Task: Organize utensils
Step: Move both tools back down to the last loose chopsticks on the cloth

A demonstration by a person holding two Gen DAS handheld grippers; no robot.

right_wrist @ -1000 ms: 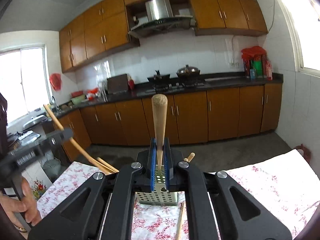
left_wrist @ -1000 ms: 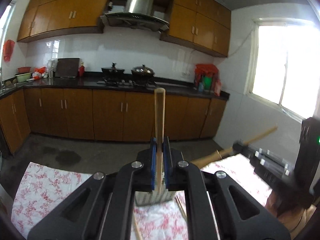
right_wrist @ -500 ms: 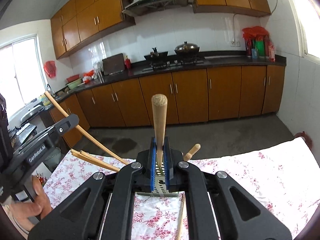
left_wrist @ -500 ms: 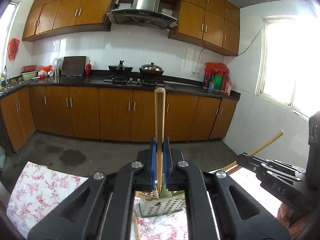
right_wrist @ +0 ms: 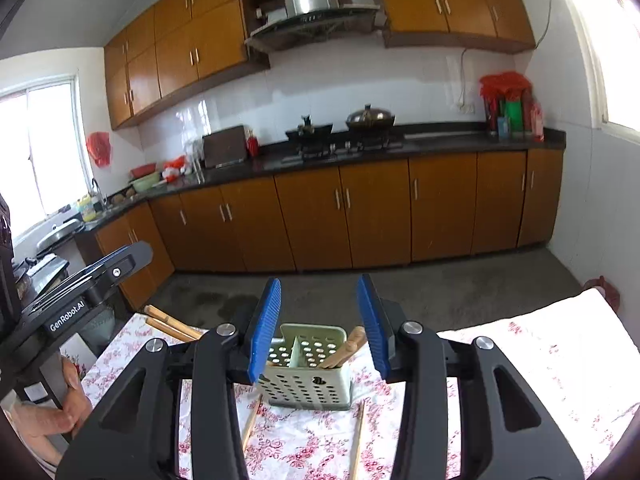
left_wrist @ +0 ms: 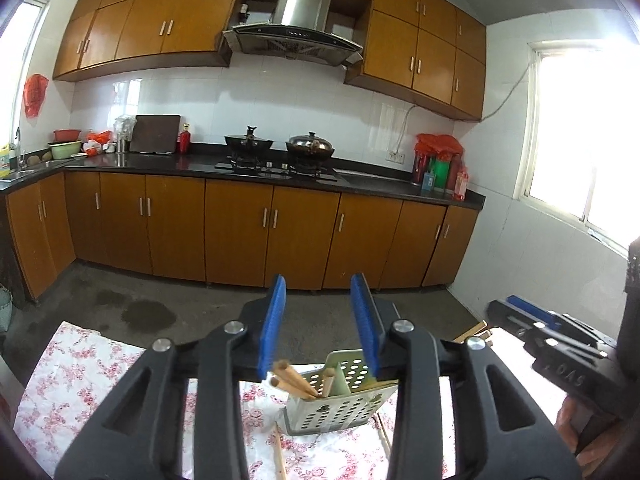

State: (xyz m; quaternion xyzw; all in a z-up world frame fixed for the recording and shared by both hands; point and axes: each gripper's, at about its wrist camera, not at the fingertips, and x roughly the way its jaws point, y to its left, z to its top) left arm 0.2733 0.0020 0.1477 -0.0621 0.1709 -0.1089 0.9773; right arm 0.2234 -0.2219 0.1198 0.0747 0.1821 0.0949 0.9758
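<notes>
Left gripper (left_wrist: 320, 322): the jaws have just been opening and are seen apart; nothing is held between the blue pads.
Right gripper (right_wrist: 318, 322): the jaws have likewise just been opening and stand apart, with nothing clamped.
Utensil holder (left_wrist: 340, 412): a pale green perforated holder is seen standing on the flowered tablecloth (left_wrist: 80, 380), below and just beyond both grippers' fingertips; in each wrist view it shows through the gap between the jaws.
Compartments: two are counted, split by a middle wall.
Chopsticks in holder (left_wrist: 294, 378): three wooden ends are counted in the left wrist view, leaning toward the left gripper's side.
Wooden handle (right_wrist: 346, 350): one thicker handle is seen in the right wrist view, tilted in the right-hand compartment.
Loose chopsticks (right_wrist: 358, 436): two are seen lying on the cloth in front of the holder, one on each side.
Hand (right_wrist: 60, 412): part of one is seen holding the left gripper's grip.
</notes>
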